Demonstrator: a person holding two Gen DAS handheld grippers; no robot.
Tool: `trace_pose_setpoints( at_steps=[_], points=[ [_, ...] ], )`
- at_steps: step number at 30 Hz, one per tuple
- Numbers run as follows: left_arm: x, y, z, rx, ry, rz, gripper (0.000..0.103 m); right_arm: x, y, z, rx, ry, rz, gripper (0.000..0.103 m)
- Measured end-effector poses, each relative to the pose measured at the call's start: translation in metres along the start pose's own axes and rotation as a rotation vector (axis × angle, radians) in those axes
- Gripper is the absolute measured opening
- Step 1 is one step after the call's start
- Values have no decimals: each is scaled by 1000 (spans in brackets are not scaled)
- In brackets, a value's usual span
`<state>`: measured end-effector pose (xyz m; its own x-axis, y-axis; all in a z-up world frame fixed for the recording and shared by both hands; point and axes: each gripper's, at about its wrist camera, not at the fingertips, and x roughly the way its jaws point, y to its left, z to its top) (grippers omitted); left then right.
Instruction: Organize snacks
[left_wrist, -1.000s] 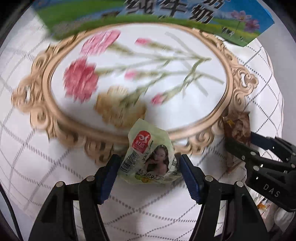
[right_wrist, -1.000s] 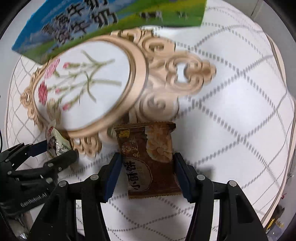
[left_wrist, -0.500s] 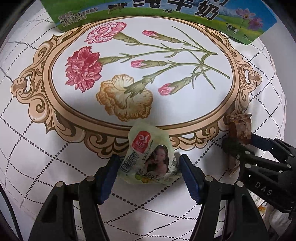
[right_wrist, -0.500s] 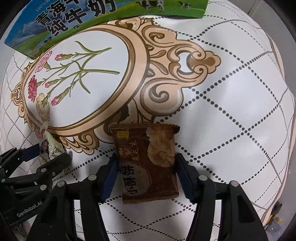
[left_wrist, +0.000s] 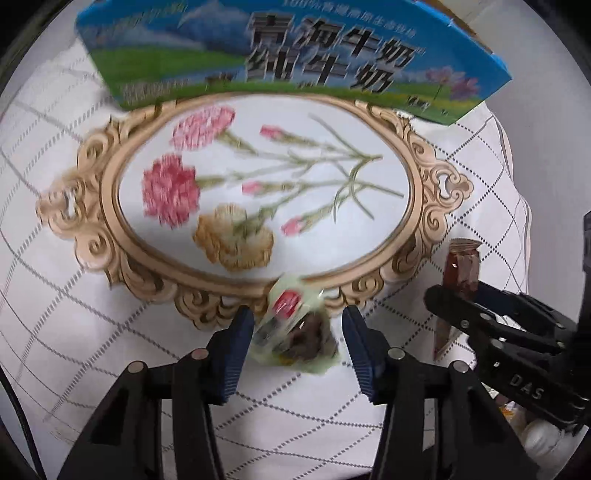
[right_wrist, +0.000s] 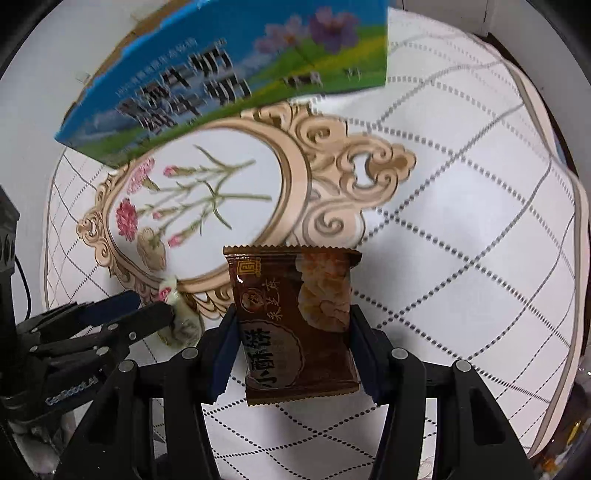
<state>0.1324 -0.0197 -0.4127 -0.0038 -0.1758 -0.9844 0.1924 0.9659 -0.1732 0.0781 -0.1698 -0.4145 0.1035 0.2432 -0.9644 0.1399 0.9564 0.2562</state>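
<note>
My left gripper is shut on a small pale green snack packet and holds it above the tablecloth; it also shows at the left of the right wrist view. My right gripper is shut on a brown biscuit packet, held upright above the cloth; the packet shows edge-on in the left wrist view. A blue and green milk carton box stands at the far side of the table, also in the right wrist view.
The table wears a white checked cloth with an oval gold-framed flower print. The table's right edge curves down the right. Some small items lie low at the right.
Both grippers have pulled back and risen with their packets. The carton box now fills more of both views. The green packet has tilted in the left jaws.
</note>
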Motion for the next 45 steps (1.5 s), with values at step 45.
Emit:
trace_pose_setpoints(
  at_steps=[45],
  points=[
    [24,-10,17,-87,270,-268,64,-48,-1,37,24,-105,56,58]
  ],
)
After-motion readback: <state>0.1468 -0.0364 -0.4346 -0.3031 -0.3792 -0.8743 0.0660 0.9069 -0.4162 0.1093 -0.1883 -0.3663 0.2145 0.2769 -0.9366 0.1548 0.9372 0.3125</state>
